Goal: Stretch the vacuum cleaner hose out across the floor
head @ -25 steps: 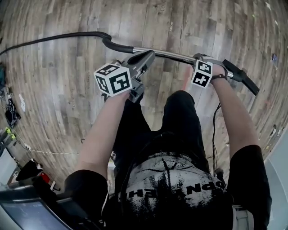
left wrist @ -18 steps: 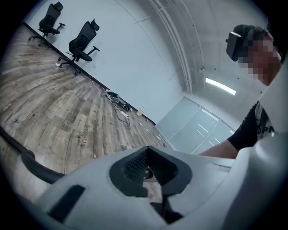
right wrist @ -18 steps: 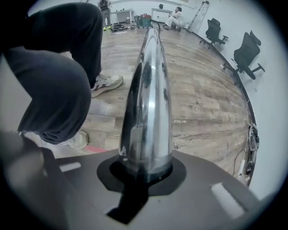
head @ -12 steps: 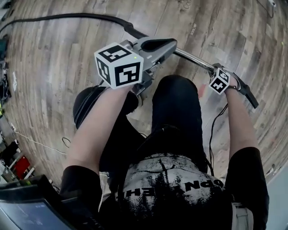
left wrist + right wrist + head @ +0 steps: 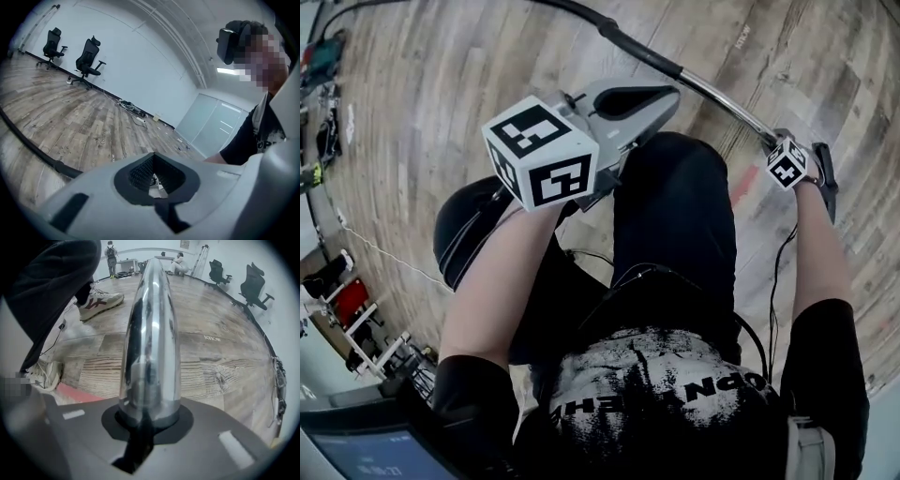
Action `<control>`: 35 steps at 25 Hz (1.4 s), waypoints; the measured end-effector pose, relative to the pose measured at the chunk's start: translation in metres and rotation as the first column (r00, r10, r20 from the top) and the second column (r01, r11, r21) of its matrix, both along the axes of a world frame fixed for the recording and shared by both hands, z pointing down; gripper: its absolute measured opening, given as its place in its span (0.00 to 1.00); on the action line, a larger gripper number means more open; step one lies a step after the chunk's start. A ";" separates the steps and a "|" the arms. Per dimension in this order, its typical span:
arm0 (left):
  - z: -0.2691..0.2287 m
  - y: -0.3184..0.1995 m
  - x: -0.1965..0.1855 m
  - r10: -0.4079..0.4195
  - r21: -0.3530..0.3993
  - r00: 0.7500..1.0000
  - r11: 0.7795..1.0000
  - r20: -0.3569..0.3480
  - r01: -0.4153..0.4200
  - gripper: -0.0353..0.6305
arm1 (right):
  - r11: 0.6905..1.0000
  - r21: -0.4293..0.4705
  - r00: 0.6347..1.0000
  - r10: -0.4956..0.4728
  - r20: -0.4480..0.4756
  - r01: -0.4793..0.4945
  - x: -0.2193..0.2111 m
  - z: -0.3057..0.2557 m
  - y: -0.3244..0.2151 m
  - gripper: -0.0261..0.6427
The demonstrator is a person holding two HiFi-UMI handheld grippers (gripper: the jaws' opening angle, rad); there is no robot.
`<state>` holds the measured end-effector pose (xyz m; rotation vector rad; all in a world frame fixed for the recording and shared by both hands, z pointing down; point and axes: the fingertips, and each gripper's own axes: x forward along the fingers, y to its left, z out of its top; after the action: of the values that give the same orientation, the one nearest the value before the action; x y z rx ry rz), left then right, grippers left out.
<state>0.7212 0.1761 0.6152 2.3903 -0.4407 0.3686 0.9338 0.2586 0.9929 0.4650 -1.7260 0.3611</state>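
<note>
- Hose (image 5: 623, 37), black: in the head view it runs off the top edge, far end unseen. In the left gripper view it leaves at the left edge and passes behind the left gripper (image 5: 158, 202).
- Pale scrap showing through the hollow of the left gripper's closed jaws: cannot be identified.
- Metal tube (image 5: 722, 94): its lower end is covered by the right gripper (image 5: 787, 159). In the right gripper view its base sinks from sight between the pads.
- Black end piece (image 5: 827, 180): partly covered, kind unclear.
- Screen (image 5: 361, 455): cut off by the bottom corner.
- Clutter (image 5: 328, 131) at the left edge: too small to tell.
- Distant figures (image 5: 178, 261): too small for detail.
</note>
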 end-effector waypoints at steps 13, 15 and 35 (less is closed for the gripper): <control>-0.017 -0.009 0.003 -0.018 -0.025 0.997 1.000 -0.080 0.016 0.05 | 0.978 -0.210 0.993 -0.035 -0.112 0.011 0.015 0.043 0.023 0.32; -0.017 -0.008 0.003 -0.013 -0.015 0.997 1.000 -0.074 0.012 0.05 | 0.983 -0.175 0.989 -0.070 -0.129 0.047 0.014 0.043 0.019 0.31; -0.022 -0.016 0.004 0.042 0.036 0.993 0.999 -0.107 -0.038 0.05 | 0.983 -0.124 0.980 0.117 -0.160 -0.137 0.037 0.000 0.026 0.16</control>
<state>0.7251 0.1599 0.5934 2.4417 -0.3531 0.2507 0.9712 0.2850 0.9928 0.4932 -1.5175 0.5179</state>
